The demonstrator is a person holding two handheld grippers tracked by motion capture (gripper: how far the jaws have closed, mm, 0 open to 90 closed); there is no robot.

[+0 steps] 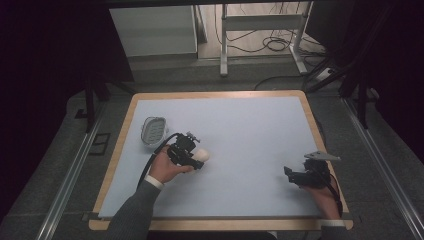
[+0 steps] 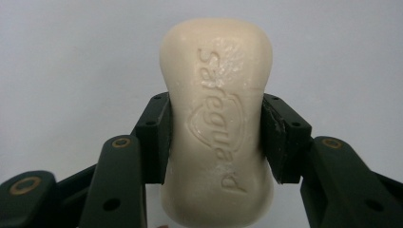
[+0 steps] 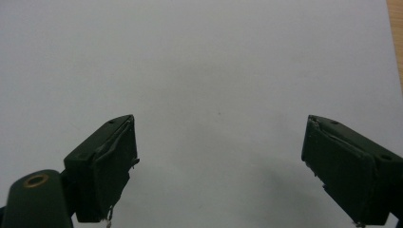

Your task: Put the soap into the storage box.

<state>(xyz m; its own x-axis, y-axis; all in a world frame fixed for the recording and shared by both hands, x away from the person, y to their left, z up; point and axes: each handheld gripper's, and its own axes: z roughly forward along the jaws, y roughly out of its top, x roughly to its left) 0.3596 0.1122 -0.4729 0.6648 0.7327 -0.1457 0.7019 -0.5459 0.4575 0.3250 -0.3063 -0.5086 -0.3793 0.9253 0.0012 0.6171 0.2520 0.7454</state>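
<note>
A cream bar of soap (image 2: pixel 218 118) with an embossed brand mark sits pinched at its waist between the two black jaws of my left gripper (image 2: pixel 216 137). From above, the soap bar (image 1: pixel 202 155) pokes out to the right of the left gripper (image 1: pixel 192 157), just above the pale blue mat. A white oval soap dish (image 1: pixel 152 129) with a slotted floor lies on the mat behind and to the left of that hand. My right gripper (image 1: pixel 288 172) rests low at the mat's right side, and its jaws stand wide open (image 3: pixel 218 166) with bare mat between them.
The pale blue mat (image 1: pixel 240 135) covers a wooden-edged table (image 1: pixel 122 130). Beyond the far edge stand a white cabinet (image 1: pixel 155 30) and a metal table frame (image 1: pixel 262 30) with cables on the floor. Metal rails (image 1: pixel 70 175) run along both sides.
</note>
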